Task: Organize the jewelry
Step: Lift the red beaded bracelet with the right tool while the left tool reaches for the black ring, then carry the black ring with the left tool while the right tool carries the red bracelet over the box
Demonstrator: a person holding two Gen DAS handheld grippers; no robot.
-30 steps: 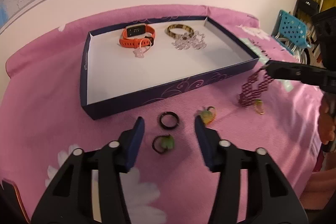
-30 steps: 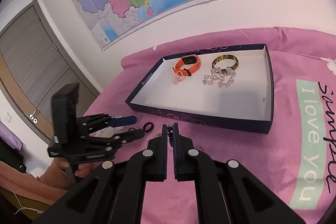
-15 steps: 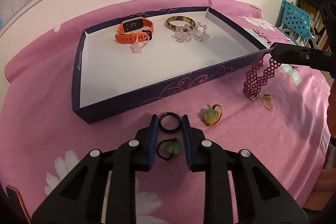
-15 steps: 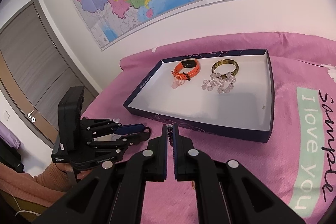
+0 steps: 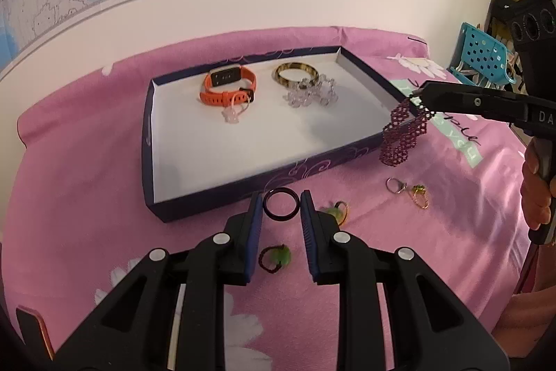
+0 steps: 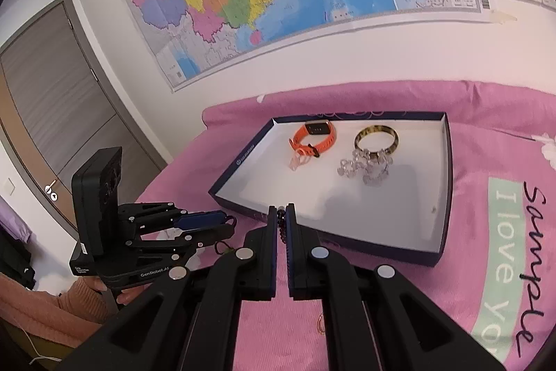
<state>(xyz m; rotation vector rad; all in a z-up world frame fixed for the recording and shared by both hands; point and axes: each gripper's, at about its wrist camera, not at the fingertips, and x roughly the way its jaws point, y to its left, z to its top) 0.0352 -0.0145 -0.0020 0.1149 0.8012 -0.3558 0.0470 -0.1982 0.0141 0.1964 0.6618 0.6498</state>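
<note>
Meanwhile, right gripper (image 5: 422, 96) pinches lacy maroon beaded bracelet (image 5: 403, 131) above smooth white-lined tray (image 5: 278, 141)

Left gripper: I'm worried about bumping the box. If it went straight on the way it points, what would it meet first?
Probably the near wall of the navy tray. The left gripper already holds the black ring; depth is unclear.

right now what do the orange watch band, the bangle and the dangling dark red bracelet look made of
Orange watch band: probably silicone or rubber; matte and ribbed.
Bangle: glossy with mottled yellow-brown tortoiseshell patterning, so maybe resin, horn or glass; can't tell which.
Dark red bracelet: small beads woven into an open lattice that hangs limp; bead material unclear.
</note>
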